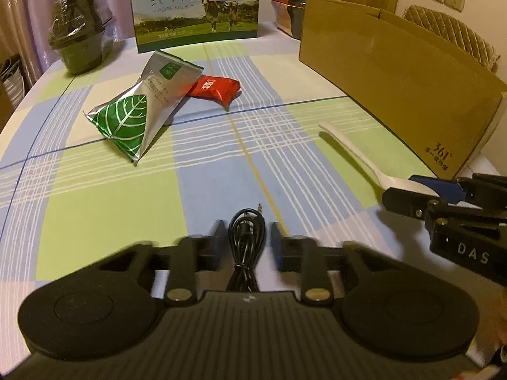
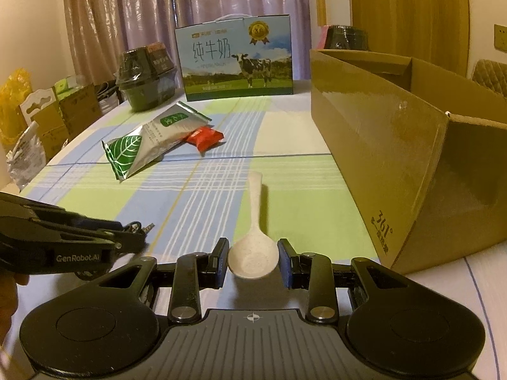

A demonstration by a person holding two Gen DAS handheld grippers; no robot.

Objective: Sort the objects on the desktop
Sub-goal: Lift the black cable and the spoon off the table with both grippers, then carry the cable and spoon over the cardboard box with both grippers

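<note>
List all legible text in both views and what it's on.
"纯牛奶": milk carton, large title.
"36": gold medal badge on that carton.
"361°": cardboard box, near corner; the line beneath is too blurred.
"DAS": right gripper, seen from the left wrist.
"GenRobot.AI": left gripper, seen from the right wrist.
Silver leaf pouch, red packet: unreadable.

A tablecloth point(image 2: 95, 202) checked in pale green, blue and white lines covers the table. On it lie a speckled cream plastic spoon point(image 2: 255, 247), a silver foil pouch with a green leaf print point(image 1: 139, 110), a red wrapped snack point(image 1: 215, 90) and a plain brown cardboard box point(image 2: 396, 145).
</note>
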